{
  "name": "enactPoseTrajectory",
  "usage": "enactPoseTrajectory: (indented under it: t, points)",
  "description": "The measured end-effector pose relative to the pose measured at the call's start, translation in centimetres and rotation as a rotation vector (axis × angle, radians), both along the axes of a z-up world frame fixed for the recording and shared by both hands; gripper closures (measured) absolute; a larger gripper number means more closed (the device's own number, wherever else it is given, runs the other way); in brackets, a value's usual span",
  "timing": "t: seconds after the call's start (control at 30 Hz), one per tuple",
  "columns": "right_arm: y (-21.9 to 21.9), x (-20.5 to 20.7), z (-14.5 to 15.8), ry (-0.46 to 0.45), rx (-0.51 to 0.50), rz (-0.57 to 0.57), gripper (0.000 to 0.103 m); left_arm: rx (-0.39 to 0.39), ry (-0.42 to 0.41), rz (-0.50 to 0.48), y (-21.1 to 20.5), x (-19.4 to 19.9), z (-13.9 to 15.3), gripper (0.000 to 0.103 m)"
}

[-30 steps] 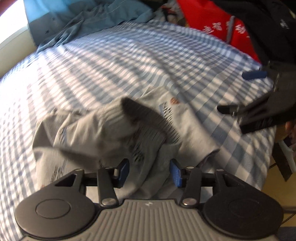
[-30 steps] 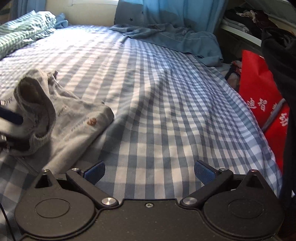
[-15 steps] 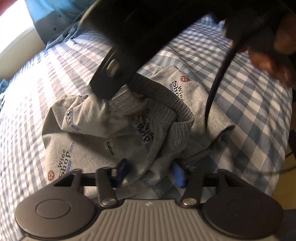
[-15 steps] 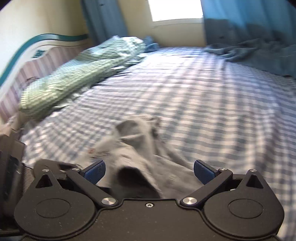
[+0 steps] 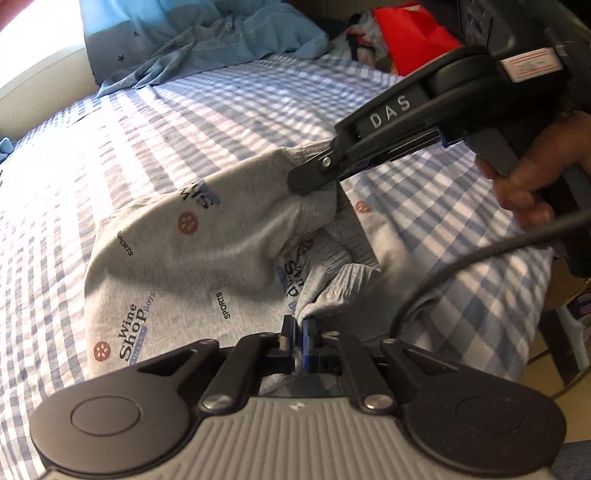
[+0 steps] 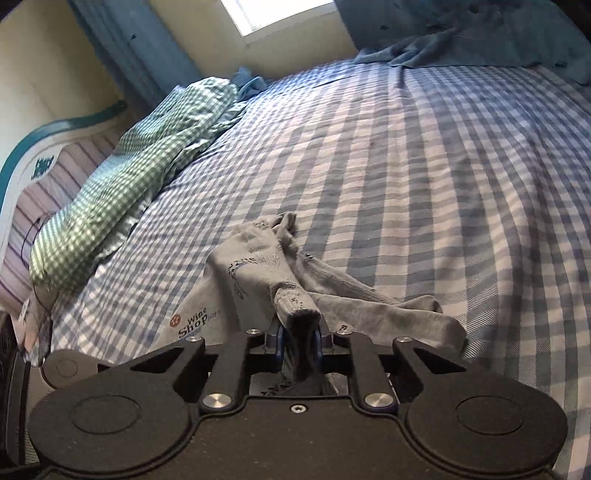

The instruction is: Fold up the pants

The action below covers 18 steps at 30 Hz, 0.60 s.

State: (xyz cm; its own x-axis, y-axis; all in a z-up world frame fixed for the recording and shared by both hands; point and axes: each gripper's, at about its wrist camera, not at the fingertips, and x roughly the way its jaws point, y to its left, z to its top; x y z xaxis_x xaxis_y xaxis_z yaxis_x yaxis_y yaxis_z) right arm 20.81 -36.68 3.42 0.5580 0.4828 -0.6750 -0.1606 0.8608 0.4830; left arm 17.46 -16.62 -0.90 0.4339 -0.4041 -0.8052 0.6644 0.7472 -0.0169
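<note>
Underneath, blue-checked bed, curtained window beyond.

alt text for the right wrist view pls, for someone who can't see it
The right gripper is closing on a bunched fold of the grey pants, which trail away crumpled across a blue-and-white checked bed sheet. A green checked pillow lies along the left edge by the headboard, under a bright window.
</note>
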Motion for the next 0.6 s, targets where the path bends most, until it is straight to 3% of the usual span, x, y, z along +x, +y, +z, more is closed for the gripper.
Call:
enactPoseTrajectory:
  t: [0.17,0.4,0.5,0.53,0.57,0.6]
  points:
    - [-3.5,-0.1,0.2,0.047,0.038,-0.090,0.090,-0.043,0.016,-0.053,-0.2,-0.7,1.3,0.100]
    - [-4.7,-0.9,-2.1,0.120,0.012,-0.167,0.090,-0.007,0.069,-0.082,-1.6,-0.6,-0.3,0.100]
    - [-4.2,-1.3,-2.5,0.129,-0.047,-0.188,0.075,-0.032,0.128,-0.052,-1.0,-0.1,-0.2,0.095]
    - [-4.1,-1.6,-2.3,0.125,-0.063,-0.197,0.069,-0.042,0.137,-0.034,-0.6,0.0,0.0,0.088]
    - [-3.9,-1.8,-2.1,0.121,-0.078,-0.203,0.057,-0.054,0.143,-0.008,0.4,0.4,0.2,0.082]
    - [-3.8,-2.1,-1.8,0.114,-0.095,-0.210,0.048,-0.061,0.148,0.019,1.1,0.5,0.5,0.062]
